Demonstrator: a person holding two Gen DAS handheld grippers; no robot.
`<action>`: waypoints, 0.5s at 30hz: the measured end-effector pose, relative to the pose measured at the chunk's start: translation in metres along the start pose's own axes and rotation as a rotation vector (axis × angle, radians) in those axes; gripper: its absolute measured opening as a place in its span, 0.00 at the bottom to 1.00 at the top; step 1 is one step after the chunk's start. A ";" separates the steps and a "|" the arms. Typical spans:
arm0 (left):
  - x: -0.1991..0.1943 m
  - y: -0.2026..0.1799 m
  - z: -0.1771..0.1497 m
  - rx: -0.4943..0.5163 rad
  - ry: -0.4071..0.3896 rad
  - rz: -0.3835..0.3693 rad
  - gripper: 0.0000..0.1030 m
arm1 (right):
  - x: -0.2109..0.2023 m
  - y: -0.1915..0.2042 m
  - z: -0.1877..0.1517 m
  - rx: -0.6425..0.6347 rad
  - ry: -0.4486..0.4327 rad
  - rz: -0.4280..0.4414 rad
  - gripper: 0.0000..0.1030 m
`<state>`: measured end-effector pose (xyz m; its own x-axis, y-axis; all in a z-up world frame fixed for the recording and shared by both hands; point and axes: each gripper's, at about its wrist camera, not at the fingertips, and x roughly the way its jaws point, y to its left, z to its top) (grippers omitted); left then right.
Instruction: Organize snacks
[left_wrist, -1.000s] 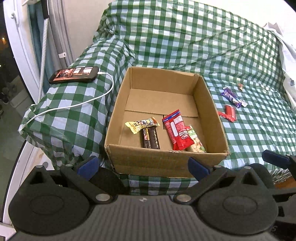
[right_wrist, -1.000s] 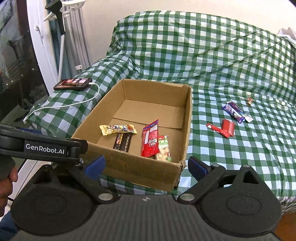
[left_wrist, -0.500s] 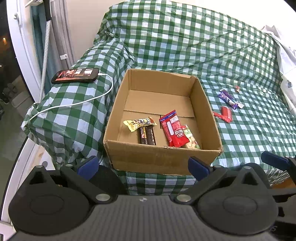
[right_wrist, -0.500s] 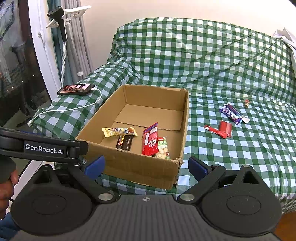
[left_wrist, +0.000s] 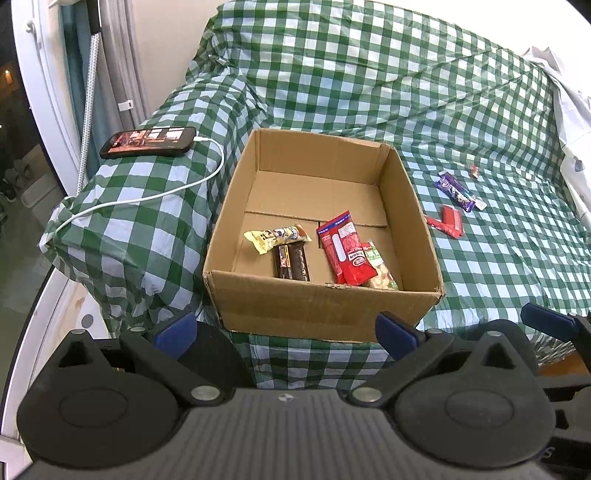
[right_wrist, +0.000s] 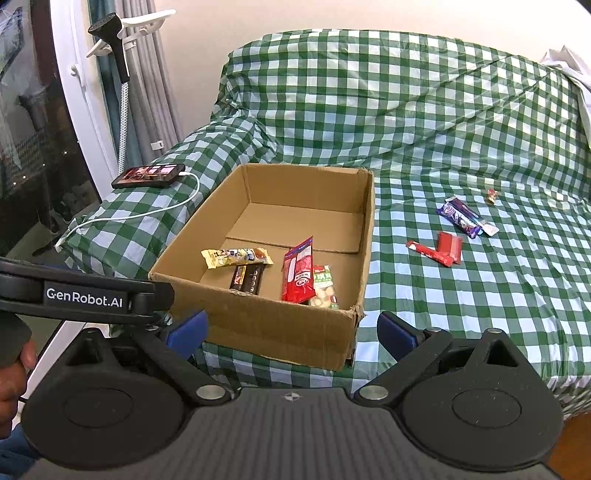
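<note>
An open brown cardboard box (left_wrist: 325, 236) is seen on the bed covered in a green-and-white checked sheet (left_wrist: 498, 266), close to the bed's near edge. Four snacks lie in its near half: a yellow wrapped bar (left_wrist: 275, 238) with its long axis across the box, a dark brown chocolate bar (left_wrist: 291, 263) pointing from near wall to far wall, a red flat packet (left_wrist: 346, 248) tilted along the same direction, and a green-labelled clear nut packet (left_wrist: 378, 266) tucked beside and partly under it.

Outside the box, toward the bed's right side, a purple wrapped bar (right_wrist: 461, 218) lies diagonally, two red wrappers (right_wrist: 441, 248) lie just nearer, and a small wrapped candy (right_wrist: 492, 195) lies farther back. A black phone (left_wrist: 149, 142) on a white cable is seen on the bed's left corner.

The left claw (left_wrist: 286, 328) and the right claw (right_wrist: 291, 328) are both spread apart and empty, below the box's near wall. Compared with one second ago, both claws have been drawn back, so the box appears smaller.
</note>
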<state>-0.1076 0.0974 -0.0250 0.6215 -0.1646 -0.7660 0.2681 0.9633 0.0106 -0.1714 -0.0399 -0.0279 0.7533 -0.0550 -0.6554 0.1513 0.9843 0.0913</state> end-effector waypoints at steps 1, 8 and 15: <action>0.001 0.000 0.000 0.000 0.002 0.000 1.00 | 0.000 0.000 0.000 0.001 0.002 0.000 0.95; 0.004 0.000 0.000 -0.003 0.021 -0.002 1.00 | 0.006 0.000 0.001 0.011 0.019 0.004 0.95; 0.010 0.000 0.000 0.000 0.044 0.000 1.00 | 0.012 -0.005 0.000 0.043 0.042 0.002 0.95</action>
<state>-0.1017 0.0961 -0.0325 0.5885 -0.1554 -0.7934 0.2682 0.9633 0.0103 -0.1633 -0.0459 -0.0362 0.7260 -0.0454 -0.6861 0.1784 0.9761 0.1241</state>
